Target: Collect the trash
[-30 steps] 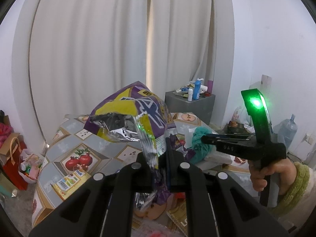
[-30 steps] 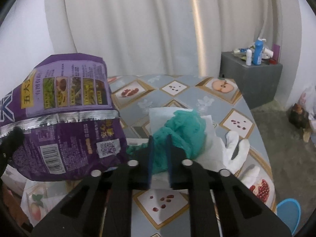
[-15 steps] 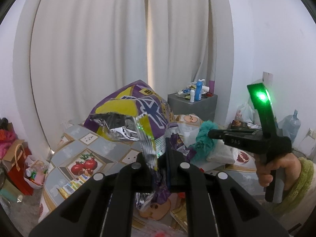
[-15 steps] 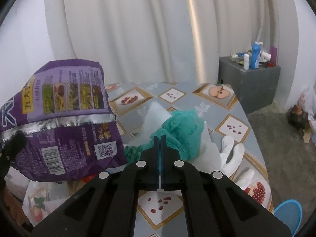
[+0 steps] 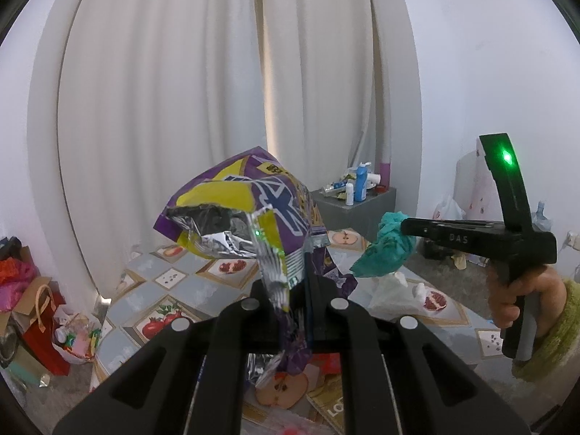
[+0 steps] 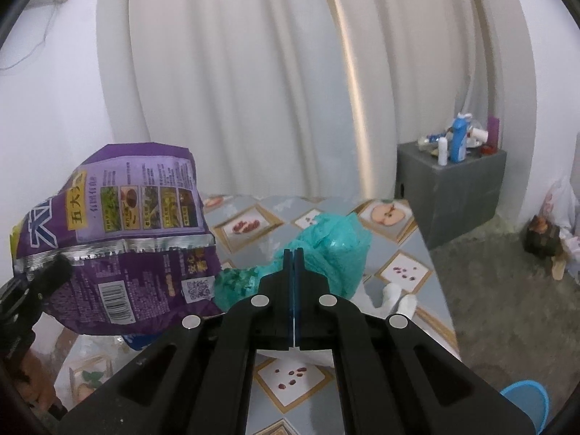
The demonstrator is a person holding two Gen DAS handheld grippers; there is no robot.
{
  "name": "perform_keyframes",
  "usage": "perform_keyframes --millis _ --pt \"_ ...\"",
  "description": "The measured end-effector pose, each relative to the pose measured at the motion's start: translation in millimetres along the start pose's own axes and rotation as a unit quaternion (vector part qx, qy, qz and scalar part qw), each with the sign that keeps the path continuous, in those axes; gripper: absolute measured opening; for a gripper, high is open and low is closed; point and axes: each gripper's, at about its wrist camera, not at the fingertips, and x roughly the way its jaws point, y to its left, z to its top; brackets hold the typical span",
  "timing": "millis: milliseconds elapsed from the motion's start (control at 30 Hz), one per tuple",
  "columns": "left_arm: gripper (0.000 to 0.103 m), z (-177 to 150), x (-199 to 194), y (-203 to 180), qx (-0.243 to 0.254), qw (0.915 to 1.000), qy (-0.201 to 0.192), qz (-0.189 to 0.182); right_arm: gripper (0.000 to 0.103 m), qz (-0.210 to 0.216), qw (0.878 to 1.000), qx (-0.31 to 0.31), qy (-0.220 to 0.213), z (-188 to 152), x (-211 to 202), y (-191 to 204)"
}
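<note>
My left gripper (image 5: 302,282) is shut on the lower edge of a purple and yellow snack bag (image 5: 253,210). The bag stands up above the table with its torn foil mouth open to the left. In the right wrist view the same snack bag (image 6: 119,239) hangs at the left. My right gripper (image 6: 293,253) is shut on a crumpled teal wad (image 6: 333,250), held in the air just right of the bag. From the left wrist view, the right gripper (image 5: 404,224) comes in from the right in a hand with a green sleeve, and the teal wad (image 5: 388,250) dangles from its tip.
A table (image 6: 402,272) with a fruit-print cloth lies below both grippers, with white tissue (image 5: 391,290) and a white glove (image 6: 398,297) on it. A grey cabinet (image 6: 453,192) with bottles stands behind. A blue bin (image 6: 525,402) and floor bags (image 5: 47,319) flank the table.
The right gripper's jaws closed on the teal wad and lifted it off the white tissue. The left gripper rose a little with the snack bag.
</note>
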Motion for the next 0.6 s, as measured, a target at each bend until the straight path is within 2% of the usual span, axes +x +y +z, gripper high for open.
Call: perform_keyframes --millis 300,467,600 --pt "0.007 20.4 -27.2 -30.2 0.030 0.9991 -0.028 -0.015 0.000 -0.004 0.999 0.012 -0.042 -0.6 -60.9 -18.2" --pt "0.007 28.2 -30.4 -64.0 0.052 0.9969 -0.036 -0.046 0.000 -0.030 0.997 0.024 -0.066 -7.9 -109.0 -44.4" --pt "0.007 32.3 -22.2 -105.1 0.073 0.9923 -0.032 -0.095 0.000 -0.068 0.994 0.043 -0.076 -22.3 -144.2 -74.6"
